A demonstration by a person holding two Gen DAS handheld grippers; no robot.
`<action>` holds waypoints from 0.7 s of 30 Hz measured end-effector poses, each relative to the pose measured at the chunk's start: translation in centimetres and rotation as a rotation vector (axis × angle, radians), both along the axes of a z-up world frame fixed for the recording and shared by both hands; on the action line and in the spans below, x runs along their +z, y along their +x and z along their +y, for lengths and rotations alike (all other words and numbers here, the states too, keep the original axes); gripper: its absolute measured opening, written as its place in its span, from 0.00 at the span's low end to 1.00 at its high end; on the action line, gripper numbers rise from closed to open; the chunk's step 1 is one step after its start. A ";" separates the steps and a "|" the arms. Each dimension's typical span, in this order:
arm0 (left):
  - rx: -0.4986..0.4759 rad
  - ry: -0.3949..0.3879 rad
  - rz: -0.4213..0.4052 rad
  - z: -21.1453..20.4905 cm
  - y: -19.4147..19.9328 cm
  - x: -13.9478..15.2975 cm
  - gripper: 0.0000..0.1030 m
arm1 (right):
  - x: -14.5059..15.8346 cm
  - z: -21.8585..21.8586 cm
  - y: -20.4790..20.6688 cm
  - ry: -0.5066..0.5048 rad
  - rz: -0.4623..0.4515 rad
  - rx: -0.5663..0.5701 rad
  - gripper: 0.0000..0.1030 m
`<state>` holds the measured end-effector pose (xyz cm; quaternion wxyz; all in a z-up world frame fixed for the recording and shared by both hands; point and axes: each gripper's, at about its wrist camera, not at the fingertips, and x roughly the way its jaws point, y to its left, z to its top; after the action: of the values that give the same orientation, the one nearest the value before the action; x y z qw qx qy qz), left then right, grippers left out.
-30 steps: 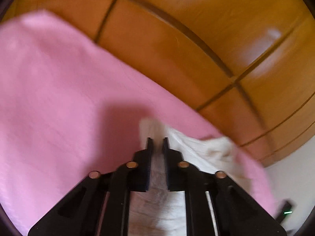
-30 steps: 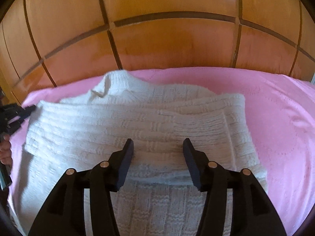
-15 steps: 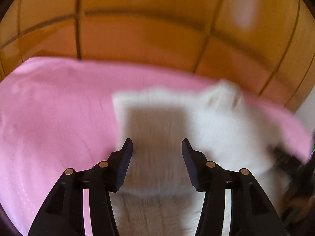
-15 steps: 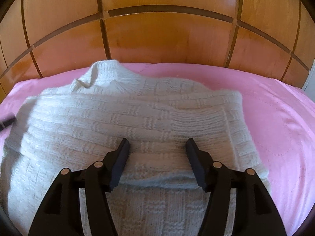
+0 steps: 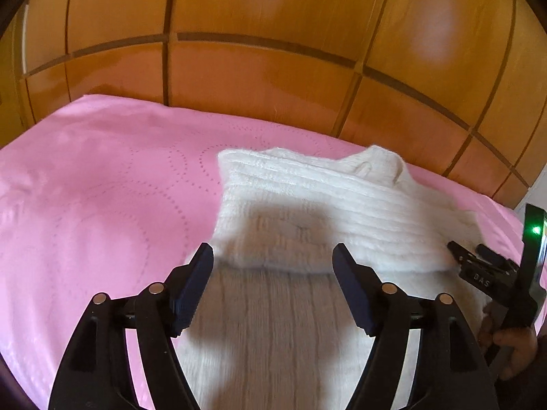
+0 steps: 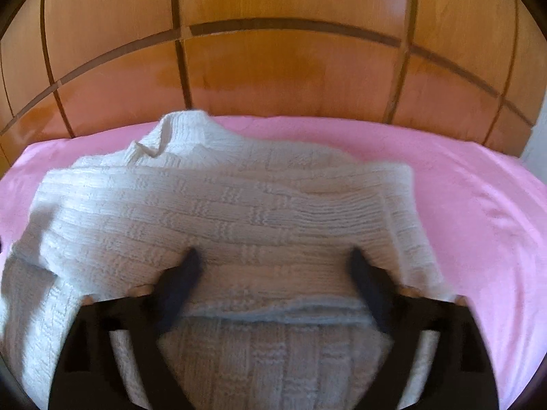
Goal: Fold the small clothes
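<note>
L gripper nearest the lens in left wrist view: jaws apart & opening, nothing pinched between them, only the white knit sweater lying below. R gripper in right wrist view: jaws wide & opening too, blurred, tips over the sweater's folded edge; can't tell if tips touch the knit, no grip seen.

Sweater lies flat on the pink bedspread, partly folded: a sleeve/upper layer is laid across the body as a crosswise band, its ribs running side to side, while the body beneath runs lengthwise toward the cameras. Long axis goes near-to-far; collar at the far end, pointing at the headboard, hem end near the grippers, out of frame.

In left wrist view the R gripper's tips show at the sweater's right edge, w/ a person's hand on its handle & a green light above.

Beyond the bed: wooden panelled headboard w/ dark grooves.
</note>
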<state>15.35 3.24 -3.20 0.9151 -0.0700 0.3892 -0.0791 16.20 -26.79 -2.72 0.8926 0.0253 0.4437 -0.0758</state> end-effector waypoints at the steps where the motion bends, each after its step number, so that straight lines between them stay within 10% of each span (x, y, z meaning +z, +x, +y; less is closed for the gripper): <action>1: -0.004 0.003 -0.004 0.2 -0.7 0.0 0.69 | 0.3 0.0 -0.4 -0.002 -0.006 -0.004 0.95; 21: 0.007 0.009 0.073 2.7 -6.8 -2.9 0.69 | 0.6 -2.3 -9.7 0.076 0.099 -0.049 0.98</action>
<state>8.53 5.96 -6.06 0.9009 -0.0699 0.4223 -0.0715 6.50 -29.05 -2.16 0.8659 0.0661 0.4890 -0.0821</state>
